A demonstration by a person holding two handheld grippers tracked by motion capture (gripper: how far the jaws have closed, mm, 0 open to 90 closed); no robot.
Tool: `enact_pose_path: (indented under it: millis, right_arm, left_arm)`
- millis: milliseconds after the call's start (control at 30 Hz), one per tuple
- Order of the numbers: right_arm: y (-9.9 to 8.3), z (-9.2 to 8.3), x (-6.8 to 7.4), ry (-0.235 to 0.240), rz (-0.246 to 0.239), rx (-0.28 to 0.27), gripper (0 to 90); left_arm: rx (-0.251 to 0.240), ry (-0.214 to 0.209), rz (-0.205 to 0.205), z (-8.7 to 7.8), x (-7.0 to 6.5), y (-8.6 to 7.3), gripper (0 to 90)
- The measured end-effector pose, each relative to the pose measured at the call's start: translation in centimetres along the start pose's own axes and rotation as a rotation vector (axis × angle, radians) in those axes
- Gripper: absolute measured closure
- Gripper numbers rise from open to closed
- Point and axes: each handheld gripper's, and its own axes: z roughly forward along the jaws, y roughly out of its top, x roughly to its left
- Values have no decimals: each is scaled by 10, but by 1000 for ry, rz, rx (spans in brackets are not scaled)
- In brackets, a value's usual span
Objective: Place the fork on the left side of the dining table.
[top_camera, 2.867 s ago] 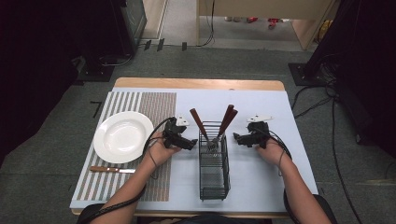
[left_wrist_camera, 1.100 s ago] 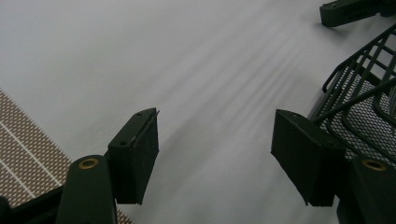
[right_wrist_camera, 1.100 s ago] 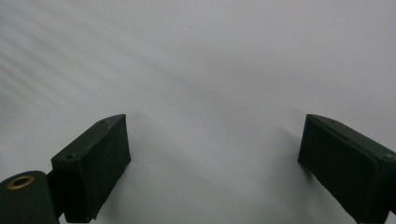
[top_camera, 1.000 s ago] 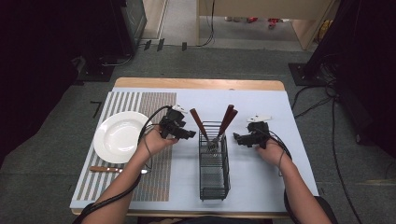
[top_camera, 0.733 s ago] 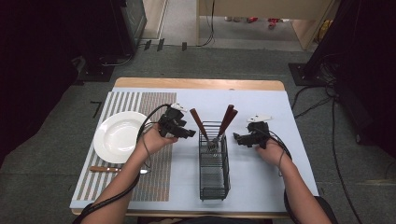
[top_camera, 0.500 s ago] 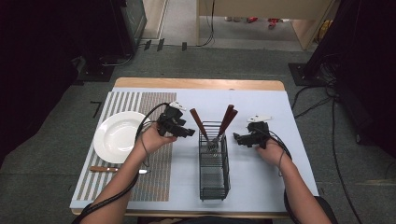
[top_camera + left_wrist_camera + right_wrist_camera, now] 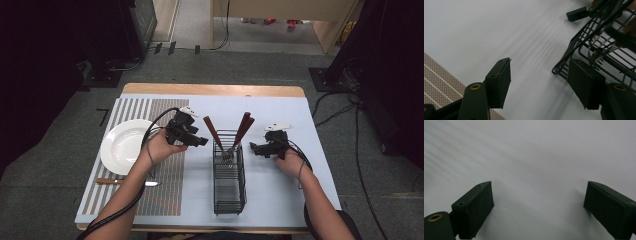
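The wire basket (image 7: 229,172), holding brown-handled cutlery (image 7: 243,129) upright, stood between both grippers. The left gripper (image 7: 199,141), jaws spread and empty, was angled at its near corner, likely to reach a handle; the right gripper (image 7: 253,148) waited, jaws wide, beside it.

You're in a lab-like recording room: grey carpet floor (image 7: 60,200), loose black cables (image 7: 340,107), dark equipment stands (image 7: 135,22).
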Motion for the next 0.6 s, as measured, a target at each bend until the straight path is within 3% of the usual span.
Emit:
enact_pose_path:
  millis: [600]
  right_arm:
    - [0, 0, 0, 0, -2, 0, 81]
  left_arm:
    - [-46, -40, 50, -29, -18, 15, 401]
